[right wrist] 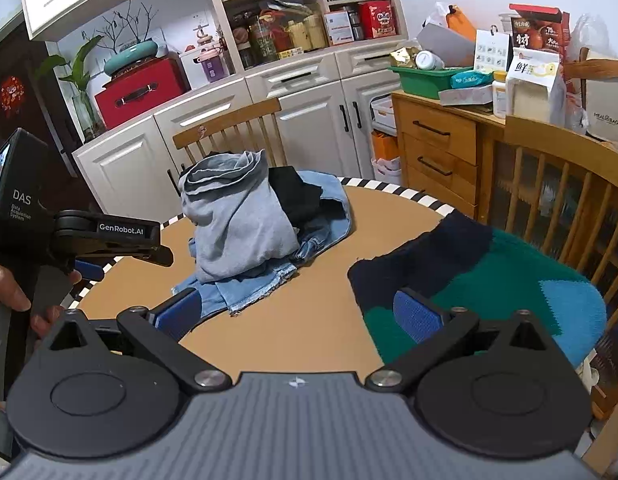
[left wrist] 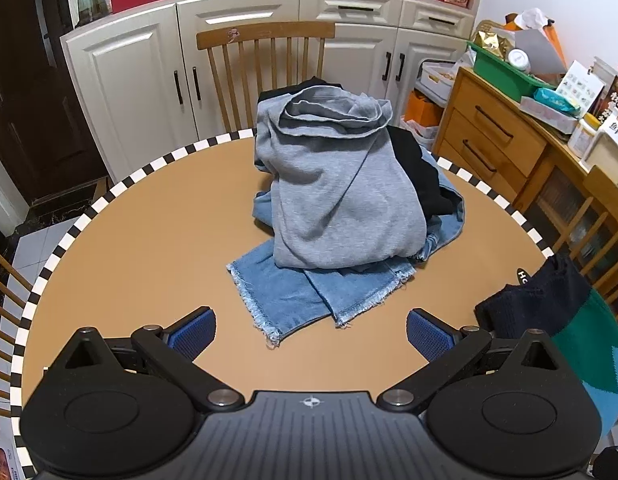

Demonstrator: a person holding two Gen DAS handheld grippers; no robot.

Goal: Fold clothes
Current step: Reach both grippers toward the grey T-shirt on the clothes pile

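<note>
- Clothes pile mid-table (left wrist: 109, 240): grey hoodie (left wrist: 341, 200) heaped on jeans (left wrist: 293, 300), black garment (left wrist: 417, 168) behind.
- Jeans legs run toward the near edge, frayed hems first.
- Knit sweater (right wrist: 489, 276) — navy/green/blue — at right edge, partly overhanging.
- Left gripper (left wrist: 311, 330) spread wide, empty; body reads "GenRobot.AI", "DAS".
- Right gripper (right wrist: 297, 316) spread wide, empty, one pad over the sweater.

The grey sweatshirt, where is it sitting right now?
The grey sweatshirt tops the pile in the middle of the round table, lying over the jeans, in front of a wooden chair.
</note>
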